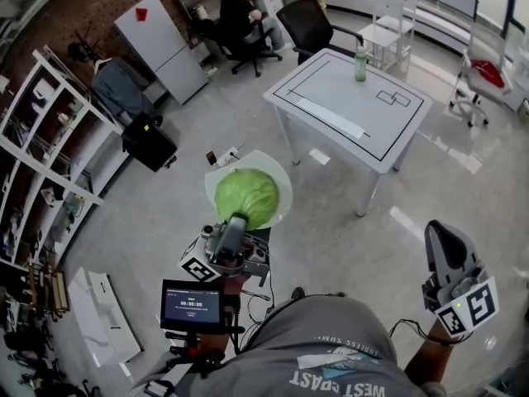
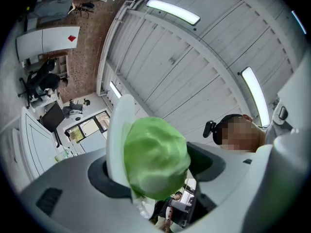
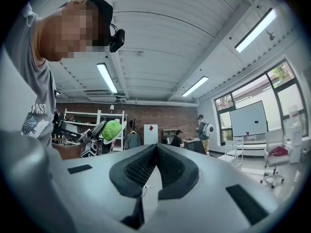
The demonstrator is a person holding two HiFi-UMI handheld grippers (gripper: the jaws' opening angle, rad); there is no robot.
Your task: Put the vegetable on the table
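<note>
Cabbage (image 1: 246, 195) sits on a white plate (image 1: 282, 174), in the air over the floor, just ahead of us at 12 o'clock. Not on the worktop (image 1: 331, 85) yet. Left tongs (image 1: 239, 222) come in from 6 o'clock of the plate and are clenched across plate and cabbage together. In the left gripper view one jaw backs the plate and the other sits against the cabbage's far side. We can't tell how hard that side presses.

Right tongs (image 1: 436, 230) hang well apart at 4 o'clock of the cabbage, jaws pressed together, nothing in them.

The worktop lies at 1 o'clock of the cabbage, well apart, white with black lines taped on it. A bottle (image 1: 360, 60) stands near its far edge. A seated person is beyond at 12 o'clock, off our path.

We judge the step in hand to be the carry, so roughly the first half of the task.

To do it well:
- keep the plate level, since the cabbage is round and looks ready to roll
- keep the clamp on until the plate is over the worktop
- approach the near corner and aim for the bare middle, clear of the bottle
- set the plate down flat before letting go
- bring the right tongs in only if the load tips
</note>
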